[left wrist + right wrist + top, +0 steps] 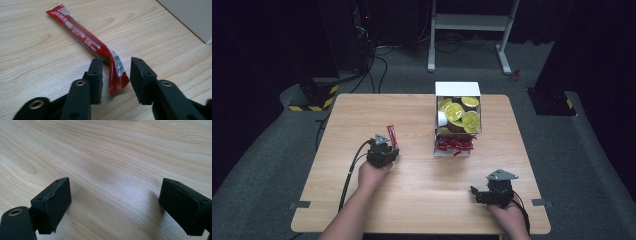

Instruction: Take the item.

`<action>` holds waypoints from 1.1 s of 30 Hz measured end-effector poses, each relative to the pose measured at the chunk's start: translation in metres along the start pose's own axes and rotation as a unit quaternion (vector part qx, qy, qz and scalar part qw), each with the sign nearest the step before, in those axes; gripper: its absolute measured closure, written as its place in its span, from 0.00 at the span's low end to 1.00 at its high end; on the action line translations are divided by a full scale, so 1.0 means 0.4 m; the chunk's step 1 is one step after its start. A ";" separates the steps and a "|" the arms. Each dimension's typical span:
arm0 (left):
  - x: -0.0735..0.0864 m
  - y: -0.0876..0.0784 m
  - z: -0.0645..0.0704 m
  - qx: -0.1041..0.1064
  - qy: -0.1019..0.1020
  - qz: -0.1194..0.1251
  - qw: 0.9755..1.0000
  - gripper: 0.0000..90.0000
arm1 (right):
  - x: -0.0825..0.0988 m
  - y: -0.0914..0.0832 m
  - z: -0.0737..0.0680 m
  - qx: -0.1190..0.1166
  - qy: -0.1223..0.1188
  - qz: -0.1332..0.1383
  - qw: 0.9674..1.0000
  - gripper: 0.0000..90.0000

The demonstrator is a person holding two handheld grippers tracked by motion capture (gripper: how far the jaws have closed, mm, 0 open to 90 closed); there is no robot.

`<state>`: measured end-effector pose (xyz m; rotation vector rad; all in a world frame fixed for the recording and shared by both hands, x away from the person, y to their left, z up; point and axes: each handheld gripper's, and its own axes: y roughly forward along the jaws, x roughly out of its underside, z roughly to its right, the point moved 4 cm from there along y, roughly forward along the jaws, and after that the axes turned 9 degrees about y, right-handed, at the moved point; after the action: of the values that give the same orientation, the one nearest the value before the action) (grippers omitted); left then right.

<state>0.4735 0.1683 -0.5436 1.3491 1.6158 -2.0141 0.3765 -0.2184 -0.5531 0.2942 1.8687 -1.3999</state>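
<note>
L tongs (116, 72) part open astride red sachet (85, 40) end on surface (412, 175); R tongs (115, 205) wide, holding nothing

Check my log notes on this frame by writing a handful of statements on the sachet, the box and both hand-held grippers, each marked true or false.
1. The red sachet lies on the table with one end between the left hand-held gripper's jaws. True.
2. The left jaws are clamped shut on it. False: gaps show beside the sachet.
3. The right hand-held gripper is open over bare wood. True.
4. The white box holds blue capsules. False: yellow-lidded ones.
</note>
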 end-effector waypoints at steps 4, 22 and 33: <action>-0.002 -0.007 -0.001 -0.001 -0.002 0.006 1.000 0.61 | 0.000 0.000 0.000 0.000 0.001 0.000 1.000 0.12; -0.019 -0.073 0.007 0.006 0.004 0.034 0.999 0.47 | 0.000 0.000 0.000 -0.001 -0.001 0.000 1.000 0.12; 0.001 -0.140 0.019 0.048 0.024 0.029 0.998 0.31 | 0.000 0.000 0.001 -0.001 -0.003 0.000 1.000 0.12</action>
<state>0.4323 0.1825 -0.5079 1.4704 1.4979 -2.0658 0.3768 -0.2185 -0.5531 0.2896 1.8648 -1.3978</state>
